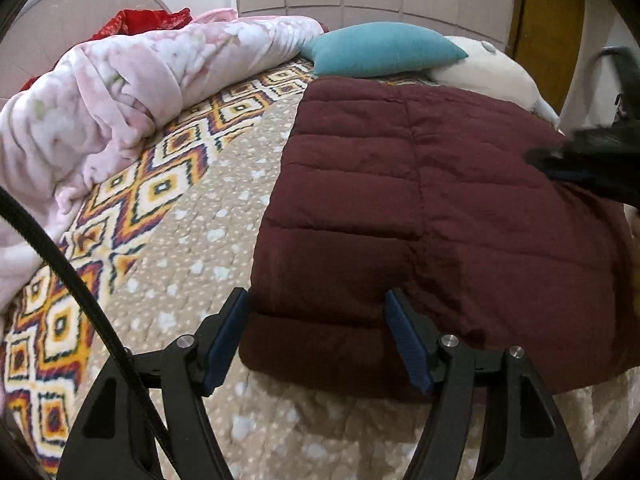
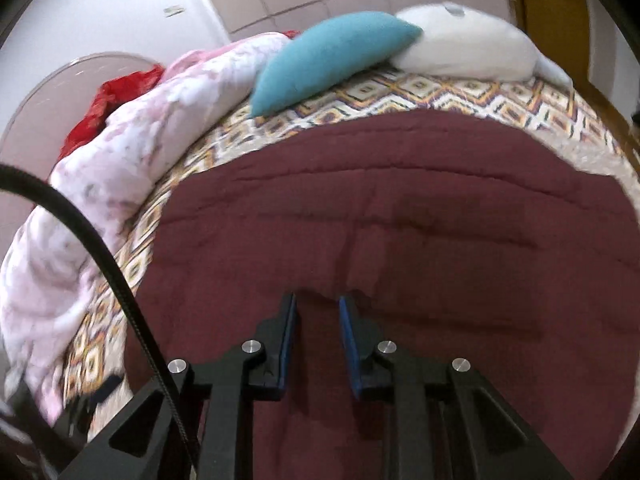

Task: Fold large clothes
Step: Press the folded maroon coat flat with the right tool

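A maroon quilted garment (image 1: 420, 200) lies spread flat on the patterned bedspread (image 1: 192, 216). My left gripper (image 1: 318, 300) is open at the garment's near left corner. Its left finger sits at the garment's edge and its right finger is over the fabric, neither pressing. In the right wrist view the garment (image 2: 400, 208) fills the middle. My right gripper (image 2: 318, 302) has its jaws drawn narrow, with a bunched ridge of maroon fabric pinched between the blue pads (image 2: 290, 320). It also appears as a blurred dark shape (image 1: 592, 160) at the garment's right side.
A rumpled pink fleece blanket (image 1: 100, 112) runs along the left of the bed, with red cloth (image 1: 136, 20) behind it. A teal pillow (image 1: 380, 48) and a white plush (image 1: 484, 68) lie at the far edge. Wardrobe doors and a wooden door (image 1: 548, 8) stand behind. A black cable (image 1: 60, 264) crosses the left.
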A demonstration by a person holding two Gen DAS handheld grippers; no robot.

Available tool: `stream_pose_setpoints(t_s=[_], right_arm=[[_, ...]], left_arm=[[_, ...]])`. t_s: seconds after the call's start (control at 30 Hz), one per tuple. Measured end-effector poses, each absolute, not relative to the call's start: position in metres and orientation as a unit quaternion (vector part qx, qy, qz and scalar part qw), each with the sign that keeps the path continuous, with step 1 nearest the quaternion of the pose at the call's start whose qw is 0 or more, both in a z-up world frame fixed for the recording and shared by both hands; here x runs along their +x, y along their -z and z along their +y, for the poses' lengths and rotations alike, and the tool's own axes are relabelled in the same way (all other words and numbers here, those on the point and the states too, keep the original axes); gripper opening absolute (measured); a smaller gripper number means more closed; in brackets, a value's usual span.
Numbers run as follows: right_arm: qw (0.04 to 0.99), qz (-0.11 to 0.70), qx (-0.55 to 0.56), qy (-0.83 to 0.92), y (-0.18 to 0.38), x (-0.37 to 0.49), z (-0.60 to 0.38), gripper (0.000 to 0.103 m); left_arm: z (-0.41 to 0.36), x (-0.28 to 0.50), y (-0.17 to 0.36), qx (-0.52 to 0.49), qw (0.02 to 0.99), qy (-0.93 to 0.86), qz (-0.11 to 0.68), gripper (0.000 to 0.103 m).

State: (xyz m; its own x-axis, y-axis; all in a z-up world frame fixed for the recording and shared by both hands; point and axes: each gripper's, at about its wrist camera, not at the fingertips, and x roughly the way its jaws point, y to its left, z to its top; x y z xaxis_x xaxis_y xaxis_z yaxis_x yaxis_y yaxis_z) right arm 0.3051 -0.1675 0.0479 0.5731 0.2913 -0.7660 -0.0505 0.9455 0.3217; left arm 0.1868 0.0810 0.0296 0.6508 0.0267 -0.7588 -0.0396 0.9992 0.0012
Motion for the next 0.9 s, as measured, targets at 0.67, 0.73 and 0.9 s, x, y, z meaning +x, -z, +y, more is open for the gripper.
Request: stream_pose_setpoints(t_s=[0.67, 0.73, 0.9], right_arm=[[0.912, 0.407, 0.058, 0.006, -0.089, 0.379, -0.139, 0.023], [0.912, 0.405, 0.052, -0.045, -0.102, 0.374, -0.112, 0.023], [0.884, 0.455, -0.020, -0.102, -0.069, 0.395, -0.034, 0.023]], left_arm=[[0.106, 0.188, -0.023, -0.078, 0.910, 0.042, 0.405, 0.076], [0.105, 0.185, -0.026, -0.069, 0.915, 0.035, 0.396, 0.076], [0.103, 0.182, -0.028, -0.049, 0.922, 0.030, 0.382, 0.076]])
